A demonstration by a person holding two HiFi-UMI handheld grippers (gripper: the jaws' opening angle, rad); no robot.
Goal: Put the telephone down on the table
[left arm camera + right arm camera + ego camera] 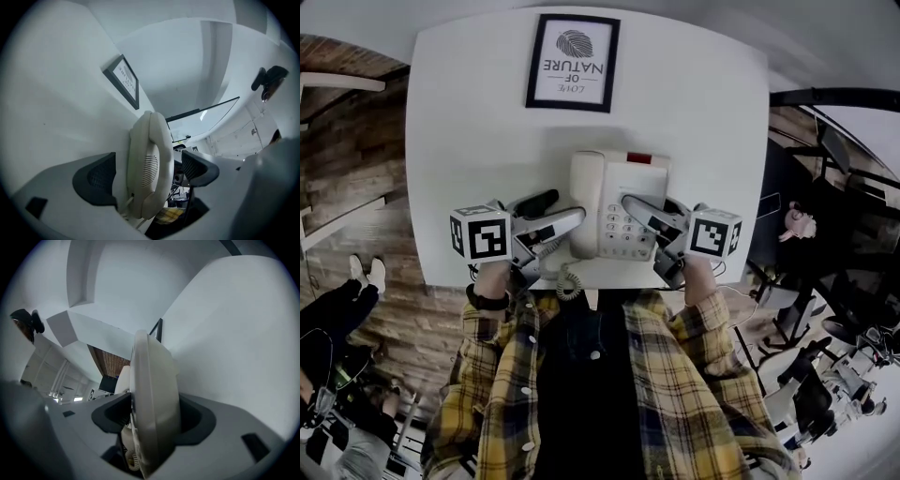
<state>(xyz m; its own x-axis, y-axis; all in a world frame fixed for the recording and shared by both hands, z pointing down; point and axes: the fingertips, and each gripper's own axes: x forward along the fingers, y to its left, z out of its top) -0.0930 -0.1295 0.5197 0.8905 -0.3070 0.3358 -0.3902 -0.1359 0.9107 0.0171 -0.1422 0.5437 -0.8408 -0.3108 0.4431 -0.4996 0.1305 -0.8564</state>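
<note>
Cream corded telephone: apparently resting at the white worktop's near edge. Right gripper fingers are clamping its base, probably steadying it. Left gripper fingers are bracketing the handset, released, likely guarding it.

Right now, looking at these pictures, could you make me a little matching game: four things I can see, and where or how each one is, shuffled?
Things:
1. framed picture
2. telephone
3. coiled cord
4. right gripper

Descriptions:
a. curls at the near edge of the table
b. closed on the telephone's side
c. at the table's far end
d. cream-coloured, keypad facing up

Pairs: 1-c, 2-d, 3-a, 4-b
</note>
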